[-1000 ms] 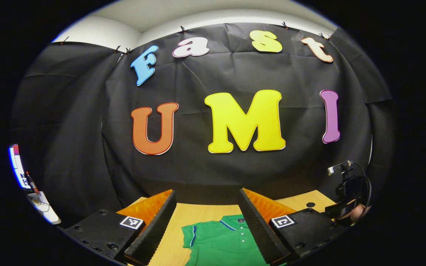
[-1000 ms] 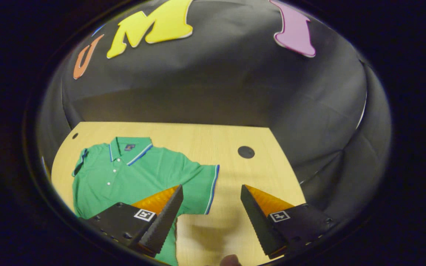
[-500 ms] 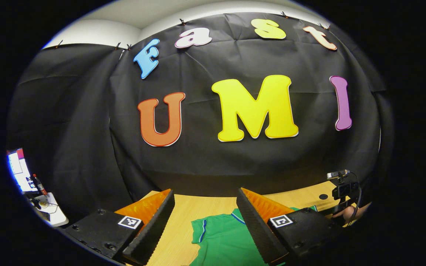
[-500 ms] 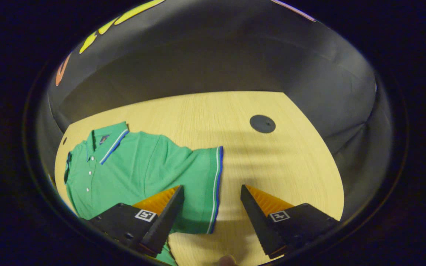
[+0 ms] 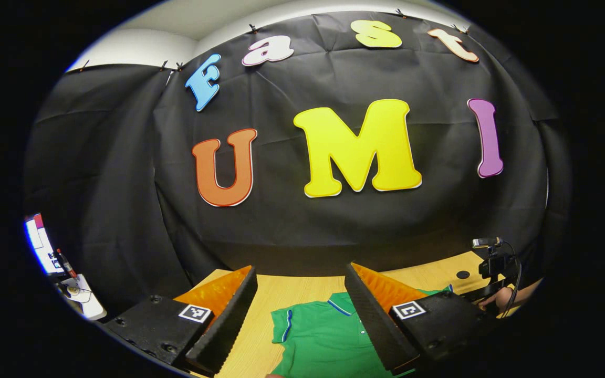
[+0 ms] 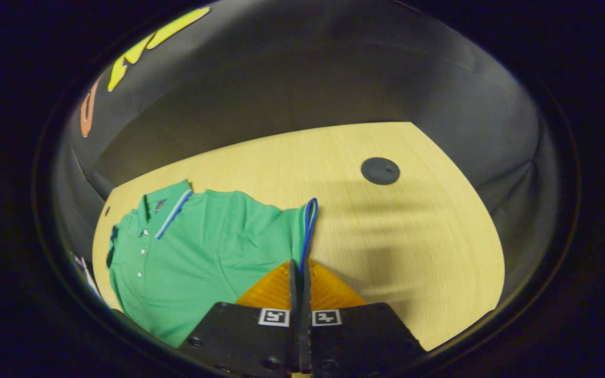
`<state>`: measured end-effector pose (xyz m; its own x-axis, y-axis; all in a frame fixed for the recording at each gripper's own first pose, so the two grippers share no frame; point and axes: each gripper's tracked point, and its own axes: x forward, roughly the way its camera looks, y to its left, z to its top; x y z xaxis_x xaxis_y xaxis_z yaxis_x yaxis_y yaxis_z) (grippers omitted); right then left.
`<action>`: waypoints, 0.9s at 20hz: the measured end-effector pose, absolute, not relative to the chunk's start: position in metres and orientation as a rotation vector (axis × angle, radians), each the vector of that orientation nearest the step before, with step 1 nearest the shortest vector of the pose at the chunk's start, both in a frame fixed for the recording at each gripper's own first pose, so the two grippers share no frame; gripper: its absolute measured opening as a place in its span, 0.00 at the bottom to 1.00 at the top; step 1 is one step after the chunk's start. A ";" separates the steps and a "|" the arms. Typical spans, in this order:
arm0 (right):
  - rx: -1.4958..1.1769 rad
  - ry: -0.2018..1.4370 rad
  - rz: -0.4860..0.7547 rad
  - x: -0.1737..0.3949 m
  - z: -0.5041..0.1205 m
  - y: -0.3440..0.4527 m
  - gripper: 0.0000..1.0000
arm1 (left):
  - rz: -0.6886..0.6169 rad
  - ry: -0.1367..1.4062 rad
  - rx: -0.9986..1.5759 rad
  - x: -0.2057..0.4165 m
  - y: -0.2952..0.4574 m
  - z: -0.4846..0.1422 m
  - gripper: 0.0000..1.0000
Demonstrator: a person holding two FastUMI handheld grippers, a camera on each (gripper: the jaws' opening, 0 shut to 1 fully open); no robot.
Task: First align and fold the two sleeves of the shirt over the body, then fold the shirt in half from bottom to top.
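On the table [image 6: 386, 236], the right claw [image 6: 300, 273] pinches the shirt [image 6: 202, 252] sleeve hem [image 6: 309, 226]; left claw [image 5: 300, 310] spread.

A pale wooden desk [image 6: 428, 252] runs across the lower half of the right gripper view, with a round dark cable-hole cap [image 6: 380, 170] set in it at the upper right. At the far left of the left gripper view a lit screen [image 5: 40, 247] glows, and a white stand [image 5: 84, 302] with small clutter sits below it.
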<state>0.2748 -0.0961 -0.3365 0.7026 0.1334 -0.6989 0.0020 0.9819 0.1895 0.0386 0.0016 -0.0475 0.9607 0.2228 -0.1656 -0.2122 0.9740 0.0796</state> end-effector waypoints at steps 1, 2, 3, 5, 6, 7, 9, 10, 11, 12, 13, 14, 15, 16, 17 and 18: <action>0.175 0.801 0.076 0.277 -0.341 -0.096 0.01 | 0.225 0.175 0.060 0.037 0.003 -0.047 1.00; 0.158 0.796 0.082 0.279 -0.339 -0.096 0.01 | 0.231 0.175 0.061 0.035 0.003 -0.047 1.00; 0.132 0.796 0.090 0.279 -0.337 -0.095 0.01 | 0.239 0.175 0.064 0.032 0.006 -0.046 1.00; 0.096 0.782 0.122 0.277 -0.327 -0.089 0.00 | 0.258 0.172 0.063 0.026 0.011 -0.044 1.00; 0.092 0.773 0.128 0.277 -0.321 -0.087 0.01 | 0.269 0.173 0.060 0.023 0.014 -0.045 1.00; 0.094 0.759 0.129 0.276 -0.314 -0.083 0.01 | 0.278 0.176 0.057 0.021 0.017 -0.044 1.00; 0.082 0.739 0.130 0.274 -0.302 -0.080 0.00 | 0.286 0.176 0.053 0.016 0.020 -0.045 1.00; 0.070 0.744 0.121 0.273 -0.302 -0.080 0.00 | 0.283 0.170 0.051 0.014 0.021 -0.043 1.00; 0.059 0.761 0.096 0.272 -0.307 -0.083 0.00 | 0.278 0.168 0.049 0.013 0.022 -0.043 1.00; 0.042 0.780 0.042 0.272 -0.313 -0.092 0.00 | 0.273 0.168 0.048 0.013 0.023 -0.044 1.00; 0.029 0.785 0.005 0.273 -0.317 -0.102 0.01 | 0.271 0.171 0.046 0.012 0.026 -0.045 1.00; 0.029 0.781 -0.013 0.274 -0.311 -0.104 0.01 | 0.269 0.168 0.042 0.009 0.030 -0.045 1.00; 0.036 0.774 -0.021 0.278 -0.316 -0.104 0.27 | 0.269 0.163 0.037 0.007 0.033 -0.045 1.00; 0.048 0.778 -0.013 0.277 -0.313 -0.100 0.53 | 0.275 0.168 0.033 0.006 0.038 -0.049 1.00; 0.057 0.798 -0.002 0.277 -0.318 -0.097 0.79 | 0.285 0.182 0.029 0.004 0.043 -0.054 1.00; 0.051 0.834 0.000 0.277 -0.327 -0.094 0.80 | 0.293 0.191 0.023 0.003 0.047 -0.057 1.00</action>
<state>0.2771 -0.0938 -0.3265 0.6720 0.0202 -0.7403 0.0199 0.9988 0.0452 0.0033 0.0472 -0.0574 0.9394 0.2894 -0.1840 -0.2851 0.9572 0.0500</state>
